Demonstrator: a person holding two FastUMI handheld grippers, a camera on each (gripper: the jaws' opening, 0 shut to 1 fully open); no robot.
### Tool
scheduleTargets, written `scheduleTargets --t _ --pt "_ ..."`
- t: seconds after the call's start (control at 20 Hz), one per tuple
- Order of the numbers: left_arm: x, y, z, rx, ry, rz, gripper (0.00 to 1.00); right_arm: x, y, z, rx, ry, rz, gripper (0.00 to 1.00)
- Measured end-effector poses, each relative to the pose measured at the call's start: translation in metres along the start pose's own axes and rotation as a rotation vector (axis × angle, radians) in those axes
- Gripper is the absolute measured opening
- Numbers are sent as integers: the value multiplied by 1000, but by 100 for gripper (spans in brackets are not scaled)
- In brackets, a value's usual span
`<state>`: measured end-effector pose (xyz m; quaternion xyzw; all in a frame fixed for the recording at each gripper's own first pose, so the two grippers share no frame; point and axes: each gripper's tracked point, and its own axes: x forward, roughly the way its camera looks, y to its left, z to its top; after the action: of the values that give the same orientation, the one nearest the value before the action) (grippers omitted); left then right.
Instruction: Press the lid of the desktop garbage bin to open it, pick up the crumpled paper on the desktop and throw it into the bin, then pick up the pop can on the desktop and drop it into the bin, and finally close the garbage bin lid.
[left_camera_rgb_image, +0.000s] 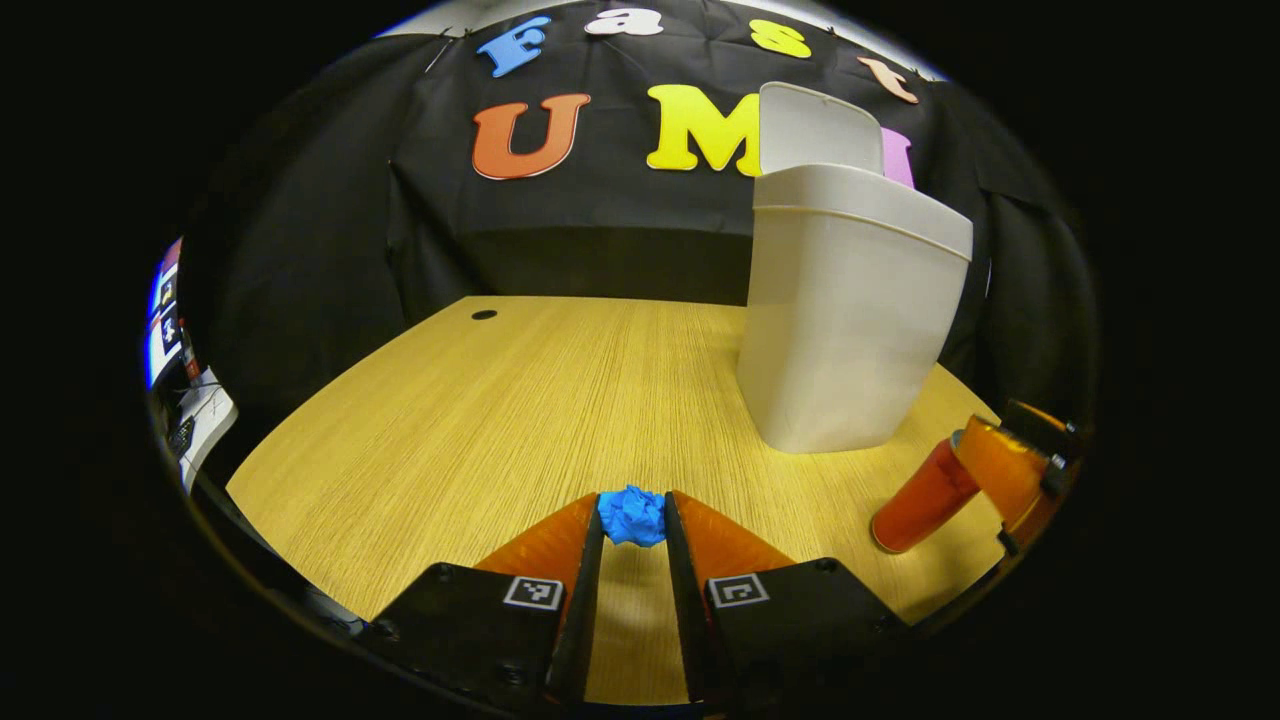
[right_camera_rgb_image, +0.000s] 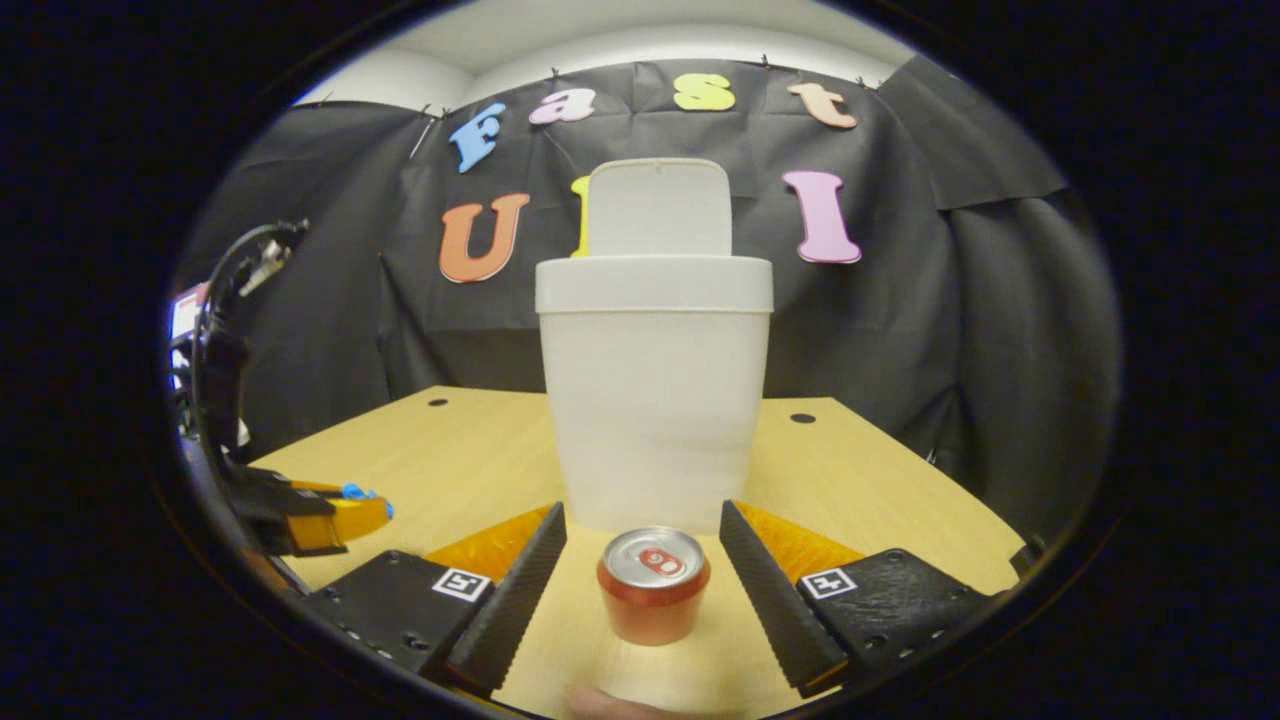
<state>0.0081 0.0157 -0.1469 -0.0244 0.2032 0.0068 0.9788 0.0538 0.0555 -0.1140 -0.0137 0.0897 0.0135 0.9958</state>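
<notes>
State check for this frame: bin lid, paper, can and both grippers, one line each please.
Bin: upright on the table.
Lid: open, standing up behind the rim.
Paper: crumpled, pinched between the left gripper's fingertips.
Can: upright on the table, not gripped.
Left gripper: shut on the paper.
Right gripper: open, fingers either side of the can, clear of it.
</notes>
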Motion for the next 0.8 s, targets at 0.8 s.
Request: scheduleTargets --t 0.8 --pt "-11 -1 20 9 -83 41 39 14 -5 -54 -12 104 8 82"
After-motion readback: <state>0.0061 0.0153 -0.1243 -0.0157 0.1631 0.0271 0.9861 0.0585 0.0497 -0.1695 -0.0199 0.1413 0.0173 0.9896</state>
